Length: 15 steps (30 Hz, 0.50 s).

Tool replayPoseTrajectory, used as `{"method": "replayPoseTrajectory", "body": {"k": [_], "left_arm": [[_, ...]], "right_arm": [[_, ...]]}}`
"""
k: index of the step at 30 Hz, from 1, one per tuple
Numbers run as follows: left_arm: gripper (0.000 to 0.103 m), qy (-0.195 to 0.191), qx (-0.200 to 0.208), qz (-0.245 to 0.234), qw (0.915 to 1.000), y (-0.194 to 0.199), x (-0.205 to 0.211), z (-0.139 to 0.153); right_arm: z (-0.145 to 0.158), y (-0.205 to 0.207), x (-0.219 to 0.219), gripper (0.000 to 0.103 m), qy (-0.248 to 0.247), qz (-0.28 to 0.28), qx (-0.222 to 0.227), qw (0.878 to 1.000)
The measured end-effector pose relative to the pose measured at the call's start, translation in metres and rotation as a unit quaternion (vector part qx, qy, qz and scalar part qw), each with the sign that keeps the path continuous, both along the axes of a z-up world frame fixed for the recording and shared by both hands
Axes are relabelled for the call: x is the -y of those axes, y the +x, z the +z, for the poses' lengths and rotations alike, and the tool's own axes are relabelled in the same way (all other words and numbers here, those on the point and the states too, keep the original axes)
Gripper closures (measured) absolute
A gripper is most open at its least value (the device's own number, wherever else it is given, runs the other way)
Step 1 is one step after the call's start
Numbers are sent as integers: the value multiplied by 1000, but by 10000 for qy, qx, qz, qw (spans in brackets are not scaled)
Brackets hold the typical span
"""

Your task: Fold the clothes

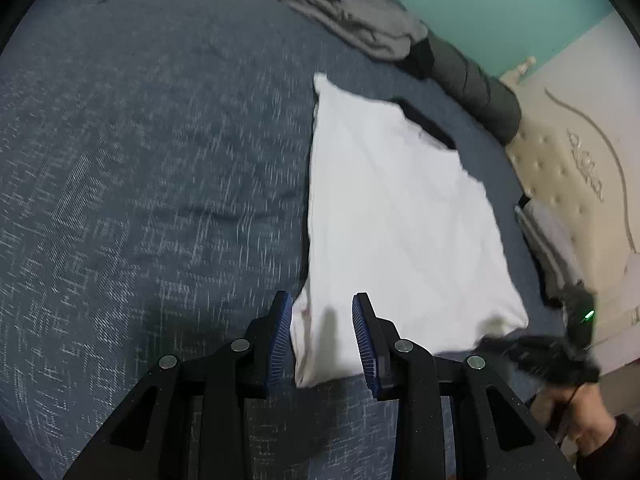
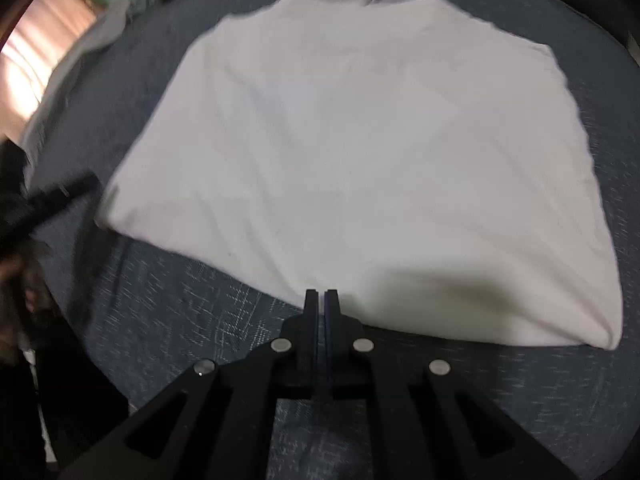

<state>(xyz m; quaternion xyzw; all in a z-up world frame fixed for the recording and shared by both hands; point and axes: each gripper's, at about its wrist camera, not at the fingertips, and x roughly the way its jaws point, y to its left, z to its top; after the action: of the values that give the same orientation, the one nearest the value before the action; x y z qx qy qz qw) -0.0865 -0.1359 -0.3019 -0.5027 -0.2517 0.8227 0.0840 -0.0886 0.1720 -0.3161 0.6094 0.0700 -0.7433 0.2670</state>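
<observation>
A white folded garment with a black collar lies flat on the blue bedcover. My left gripper is open, and its blue pads straddle the garment's near left corner without closing on it. In the right wrist view the same garment fills the middle. My right gripper is shut, with its tips right at the garment's near hem, and no cloth shows between the pads. That gripper appears blurred at the garment's right corner.
A heap of grey clothes and a dark rolled blanket line the far side of the bed. A cream padded headboard stands at the right. A hand holds the right gripper. A lit curtain hangs far left.
</observation>
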Motion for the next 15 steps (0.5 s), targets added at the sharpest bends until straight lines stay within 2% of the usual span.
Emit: {"method": "replayPoseTrajectory", "body": {"k": [3, 6, 15], "left_arm": [[58, 14, 177, -191, 9997, 0, -2, -11], [57, -32, 306, -216, 9993, -1, -6, -20], [59, -243, 299, -189, 9991, -7, -18, -31]], "right_arm": [[16, -8, -23, 101, -125, -185, -74, 9997], [30, -4, -74, 101, -201, -407, -160, 9988], [35, -20, -129, 100, -494, -1123, -152, 9923]]}}
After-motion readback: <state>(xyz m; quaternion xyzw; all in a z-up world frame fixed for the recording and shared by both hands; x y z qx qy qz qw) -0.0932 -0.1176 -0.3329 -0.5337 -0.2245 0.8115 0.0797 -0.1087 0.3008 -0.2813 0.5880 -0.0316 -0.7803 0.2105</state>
